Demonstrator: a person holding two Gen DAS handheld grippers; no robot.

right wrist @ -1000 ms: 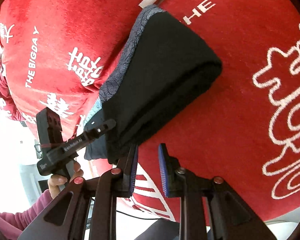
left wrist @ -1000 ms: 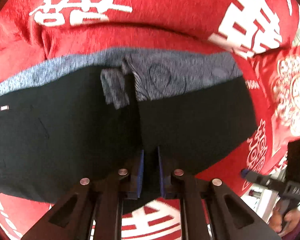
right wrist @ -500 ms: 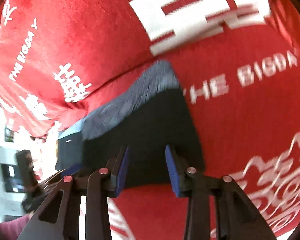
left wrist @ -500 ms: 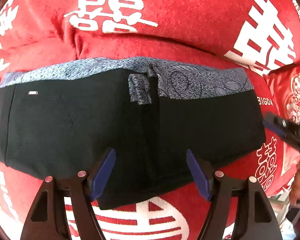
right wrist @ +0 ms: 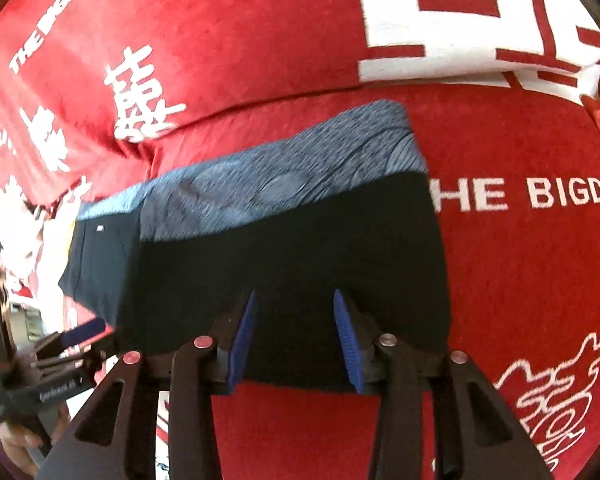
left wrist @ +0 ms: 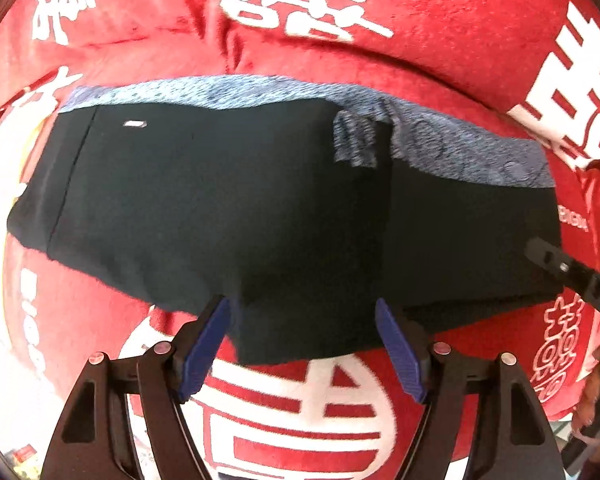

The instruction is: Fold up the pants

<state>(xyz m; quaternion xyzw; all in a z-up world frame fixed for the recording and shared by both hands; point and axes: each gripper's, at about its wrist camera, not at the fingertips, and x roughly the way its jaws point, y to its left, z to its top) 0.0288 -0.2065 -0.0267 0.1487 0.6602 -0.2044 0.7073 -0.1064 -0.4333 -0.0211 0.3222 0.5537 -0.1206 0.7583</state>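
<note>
pants (left wrist: pixel 236 216): folded black bundle, flat on red blanket (left wrist: pixel 440 32), just ahead of both finger pairs
left gripper (left wrist: pixel 302 354): released, jaws just opened — nothing pinched
right gripper (right wrist: pixel 296 338): released, jaws just opening, near hem between pads, unpressed
tip: lift clear straight — don't snag hem

The grey patterned waistband (left wrist: pixel 460 152) of the pants (left wrist: pixel 260 220) is smeared by motion blur in both views, the "THE BIGDA" lettering (right wrist: pixel 540 196) gets chopped off at the right wrist frame's edge, and whatever's under the folded black layers is totally covered.
</note>
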